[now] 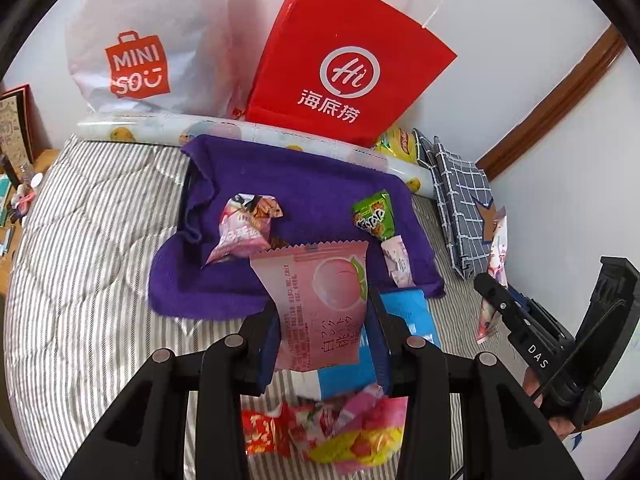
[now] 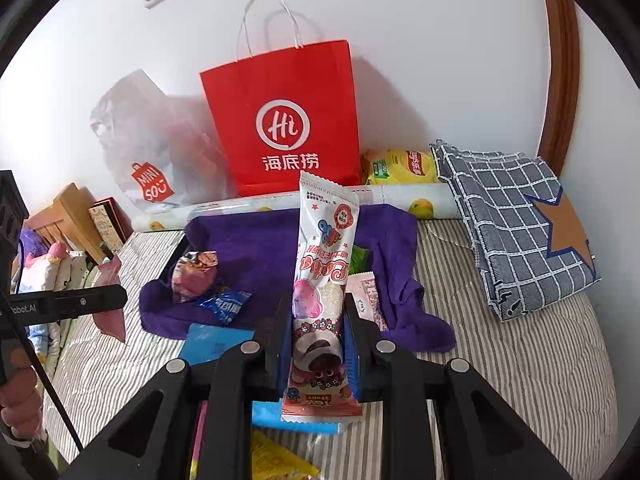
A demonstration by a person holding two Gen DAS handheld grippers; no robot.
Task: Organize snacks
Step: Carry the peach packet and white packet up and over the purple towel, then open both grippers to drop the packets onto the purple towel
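Snacks: pink peach-print foil packet (image 1: 320, 304) pinched in left tongs (image 1: 324, 332), long white-and-pink bear-print wrapper (image 2: 322, 296) pinched upright in right tongs (image 2: 318, 344), both held over the striped bed (image 1: 92, 240), probably bound for the purple towel (image 1: 288, 184) (three wrapped sweets already there). Red paper carrier bag (image 2: 288, 128) and checked grey cloth (image 2: 516, 220) border it; nothing blocks the way.

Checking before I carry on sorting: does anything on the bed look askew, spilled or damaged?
Nothing spilled or torn. The purple towel is rumpled, its near right corner trailing onto the striped bedding. Both grippers are shut on snacks: left on a pink peach packet, right on a long bear-print packet.
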